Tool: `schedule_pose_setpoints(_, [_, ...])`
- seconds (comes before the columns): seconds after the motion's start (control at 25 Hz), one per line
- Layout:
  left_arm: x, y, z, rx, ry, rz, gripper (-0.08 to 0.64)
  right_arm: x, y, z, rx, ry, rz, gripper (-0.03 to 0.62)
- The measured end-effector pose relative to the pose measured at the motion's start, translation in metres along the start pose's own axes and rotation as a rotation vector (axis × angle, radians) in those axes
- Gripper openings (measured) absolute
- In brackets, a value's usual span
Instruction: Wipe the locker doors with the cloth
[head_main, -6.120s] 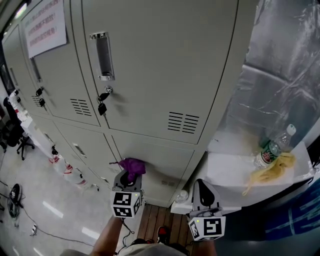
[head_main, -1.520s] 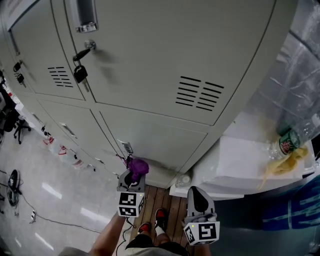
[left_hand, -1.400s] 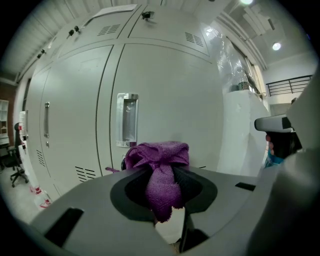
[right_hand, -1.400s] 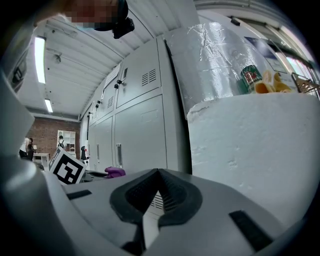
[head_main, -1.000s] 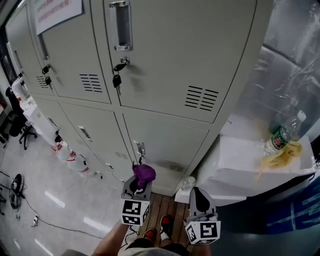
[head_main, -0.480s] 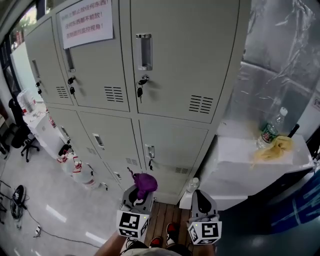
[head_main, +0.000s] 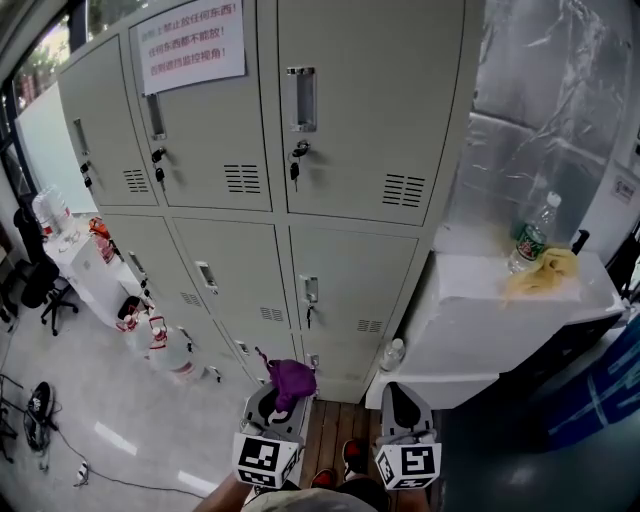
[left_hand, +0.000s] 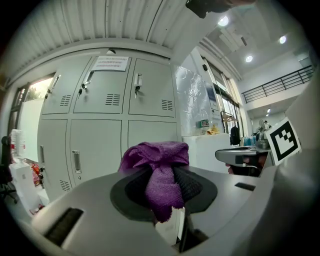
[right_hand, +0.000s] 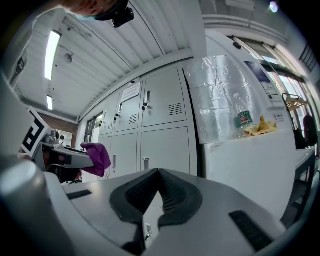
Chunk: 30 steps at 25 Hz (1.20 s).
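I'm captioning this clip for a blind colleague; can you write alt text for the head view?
From above: the left gripper grips a bunched purple cloth, short of a bank of grey lockers; the right gripper is shut and empty. A bottle and yellow rag sit on a white counter at right.

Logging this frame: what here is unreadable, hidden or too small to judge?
Notice on the upper locker door: print too small to read, head view.
Bottle label: too small. The yellow thing beside it cannot be identified.
Lowest locker door: its bottom corner sits behind the purple cloth held in the left gripper, head view.
Dirt on the doors: too far off in every view.
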<state>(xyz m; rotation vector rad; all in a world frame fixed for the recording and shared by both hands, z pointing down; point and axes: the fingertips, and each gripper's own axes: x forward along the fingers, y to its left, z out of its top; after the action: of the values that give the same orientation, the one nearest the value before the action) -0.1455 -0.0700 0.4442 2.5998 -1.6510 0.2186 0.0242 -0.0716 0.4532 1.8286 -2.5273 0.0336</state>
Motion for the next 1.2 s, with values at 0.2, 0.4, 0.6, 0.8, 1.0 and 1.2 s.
schedule_pose_setpoints(0.2, [-0.0059, -0.0005, 0.0016, 0.014, -0.007, -0.014, 0.118, -0.0081, 0.0054, 0.0037, -0.009, 0.001, -0.011, 0.017])
schedule_pose_setpoints(0.4, [-0.0065, -0.0007, 0.0001, 0.011, -0.006, -0.023, 0.118, -0.0106, 0.0097, 0.0043, -0.029, 0.005, -0.022, 0.015])
schedule_pose_setpoints(0.6, [-0.0038, -0.0027, 0.0007, 0.012, -0.011, -0.029, 0.118, -0.0105, 0.0069, 0.0055, -0.029, 0.002, -0.034, 0.015])
schedule_pose_setpoints(0.8, [-0.0011, -0.0033, 0.0011, 0.017, -0.014, -0.025, 0.118, -0.0092, 0.0051, 0.0044, -0.029, 0.004, -0.035, 0.015])
schedule_pose_setpoints(1.0, [0.0013, -0.004, -0.001, 0.013, -0.007, -0.025, 0.118, -0.0067, 0.0043, 0.0043, -0.023, 0.006, -0.033, 0.015])
schedule_pose_setpoints(1.2, [0.0025, -0.0061, -0.0011, 0.012, -0.007, -0.03, 0.118, -0.0053, 0.0046, 0.0033, -0.025, 0.011, -0.028, 0.015])
